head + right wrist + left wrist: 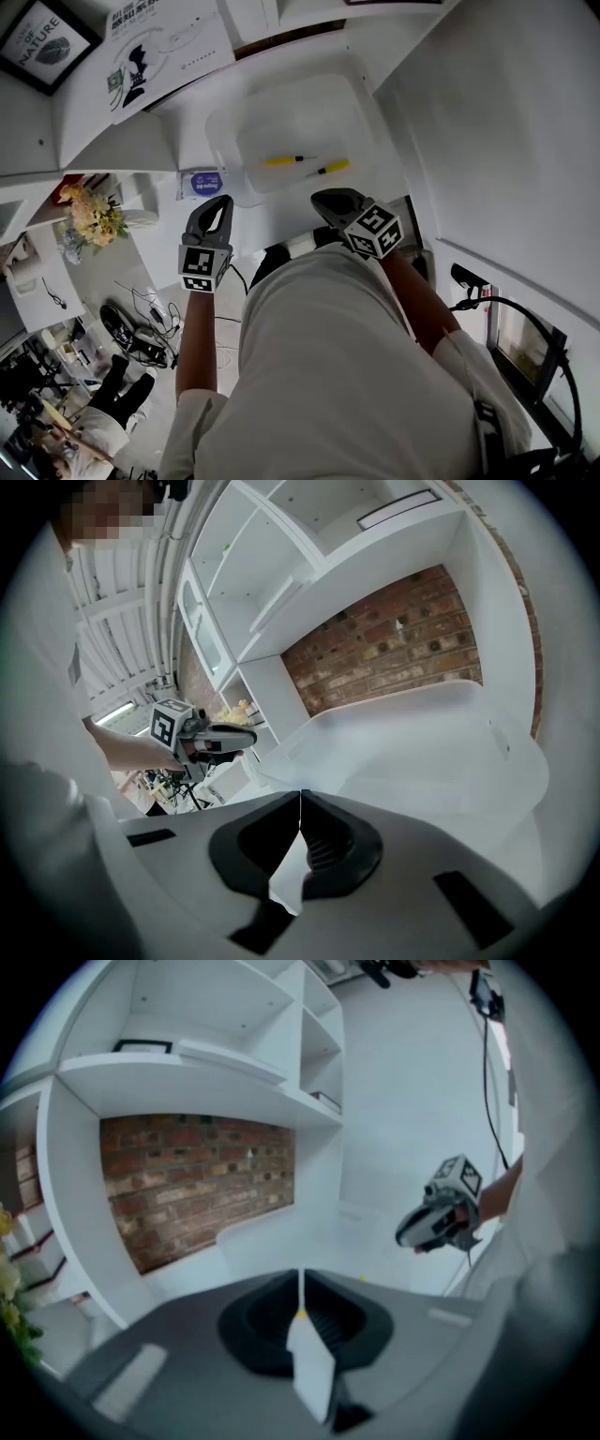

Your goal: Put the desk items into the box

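Observation:
A white translucent box (291, 122) stands on the white desk (281, 220) ahead of me. Two yellow pens lie in it, one (281, 160) to the left and one (331, 168) to the right. My left gripper (223, 202) hangs near the desk's front edge, left of the box, jaws shut with nothing in them. My right gripper (324, 198) is level with it just before the box's front wall, also shut and empty. The left gripper view shows its shut jaws (300, 1275) and the right gripper (441, 1218) beyond. The right gripper view shows its shut jaws (300, 795), the box (431, 752) and the left gripper (214, 737).
A small item with a blue label (204, 183) lies on the desk left of the box. White shelves (187, 1063) with a brick wall (187, 1176) behind rise over the desk. Yellow flowers (94, 216) stand at the left. A black cable (525, 314) curves at the right.

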The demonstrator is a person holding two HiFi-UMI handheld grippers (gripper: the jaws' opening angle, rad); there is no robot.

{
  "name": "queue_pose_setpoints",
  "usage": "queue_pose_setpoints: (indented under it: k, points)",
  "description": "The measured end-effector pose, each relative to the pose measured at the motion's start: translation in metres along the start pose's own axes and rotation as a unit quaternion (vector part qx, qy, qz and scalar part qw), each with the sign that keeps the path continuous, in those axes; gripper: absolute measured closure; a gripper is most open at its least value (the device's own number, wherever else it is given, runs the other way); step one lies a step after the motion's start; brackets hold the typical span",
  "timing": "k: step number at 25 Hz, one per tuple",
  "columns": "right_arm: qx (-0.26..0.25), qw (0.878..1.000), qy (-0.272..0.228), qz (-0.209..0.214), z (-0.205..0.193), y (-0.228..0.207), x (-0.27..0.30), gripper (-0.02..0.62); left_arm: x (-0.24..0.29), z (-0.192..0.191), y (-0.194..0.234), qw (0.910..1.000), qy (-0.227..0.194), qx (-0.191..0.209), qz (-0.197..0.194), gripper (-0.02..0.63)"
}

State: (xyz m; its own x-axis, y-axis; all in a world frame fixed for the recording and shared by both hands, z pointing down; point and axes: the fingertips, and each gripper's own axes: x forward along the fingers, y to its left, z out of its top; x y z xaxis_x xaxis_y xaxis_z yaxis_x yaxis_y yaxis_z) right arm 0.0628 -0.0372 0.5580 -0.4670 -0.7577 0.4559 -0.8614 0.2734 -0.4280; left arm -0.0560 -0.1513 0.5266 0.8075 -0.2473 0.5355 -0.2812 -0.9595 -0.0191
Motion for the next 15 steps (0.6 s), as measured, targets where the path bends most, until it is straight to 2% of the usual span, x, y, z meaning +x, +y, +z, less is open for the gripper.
queue_pose_setpoints:
  k: [6, 9, 12, 15]
  points:
    - [0.011, 0.999, 0.002, -0.030, -0.002, 0.020, 0.026, 0.594, -0.012, -0.041, 0.030, 0.9969, 0.039, 0.061, -0.031, 0.598]
    - [0.018, 0.999, 0.003, -0.042, -0.005, 0.031, 0.038, 0.594, -0.013, -0.071, 0.044, 0.9933, 0.068, 0.080, -0.050, 0.570]
    - [0.027, 0.998, 0.002, -0.056, -0.007, 0.039, 0.046, 0.594, -0.008, -0.100, 0.054, 0.9874, 0.098, 0.108, -0.062, 0.541]
    - [0.035, 0.997, 0.002, -0.070, -0.010, 0.047, 0.052, 0.594, 0.003, -0.131, 0.064, 0.9776, 0.129, 0.147, -0.078, 0.514]
